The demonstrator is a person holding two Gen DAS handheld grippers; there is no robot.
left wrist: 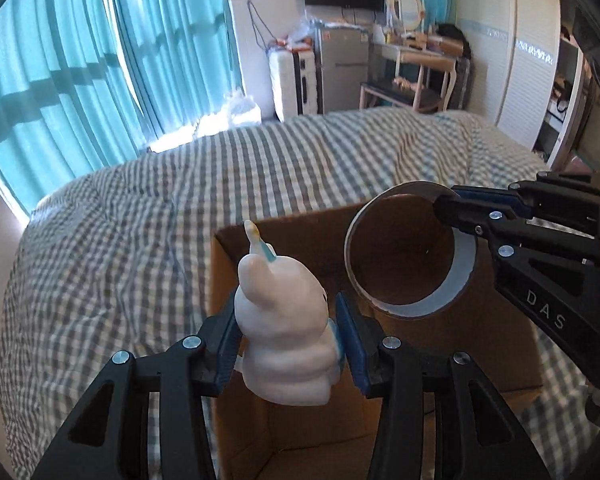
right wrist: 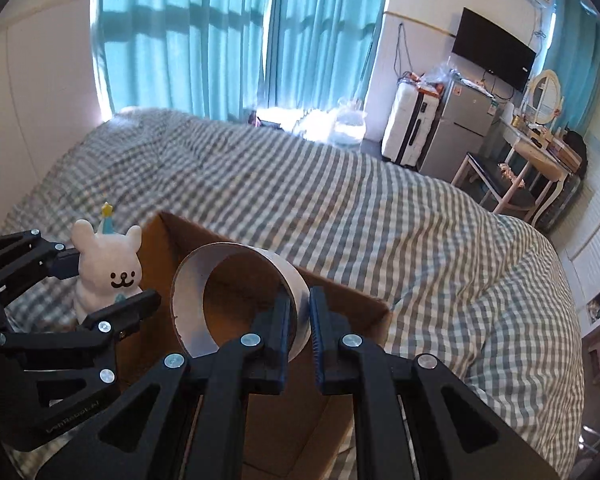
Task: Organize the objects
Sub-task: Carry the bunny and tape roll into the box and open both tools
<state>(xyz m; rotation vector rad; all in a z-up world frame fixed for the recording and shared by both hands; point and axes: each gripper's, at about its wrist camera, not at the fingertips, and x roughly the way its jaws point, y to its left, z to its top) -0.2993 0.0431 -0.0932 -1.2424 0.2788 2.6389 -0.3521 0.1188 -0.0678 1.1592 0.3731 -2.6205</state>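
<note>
My left gripper [left wrist: 288, 340] is shut on a white bear figurine [left wrist: 284, 324] with a small blue party hat, held upright over the left wall of an open cardboard box [left wrist: 300, 236]. From the right wrist view the bear figurine [right wrist: 108, 268] faces me, with the left gripper [right wrist: 112, 276] clamped on its sides. My right gripper [right wrist: 300, 320] is shut on the wall of a wide cardboard ring [right wrist: 240, 300], white outside and brown inside. That ring [left wrist: 410, 252] hangs above the box opening, and the right gripper [left wrist: 444, 204] pinches its upper right rim. The box [right wrist: 348, 300] sits on the bed.
A blue-and-white checked quilt [left wrist: 140, 240] covers the bed around the box. Teal curtains [left wrist: 80, 60] hang behind. A white suitcase [right wrist: 408, 128], a small fridge [right wrist: 460, 132], a dressing table with a mirror [right wrist: 544, 92] and a stool stand beyond the bed's far end.
</note>
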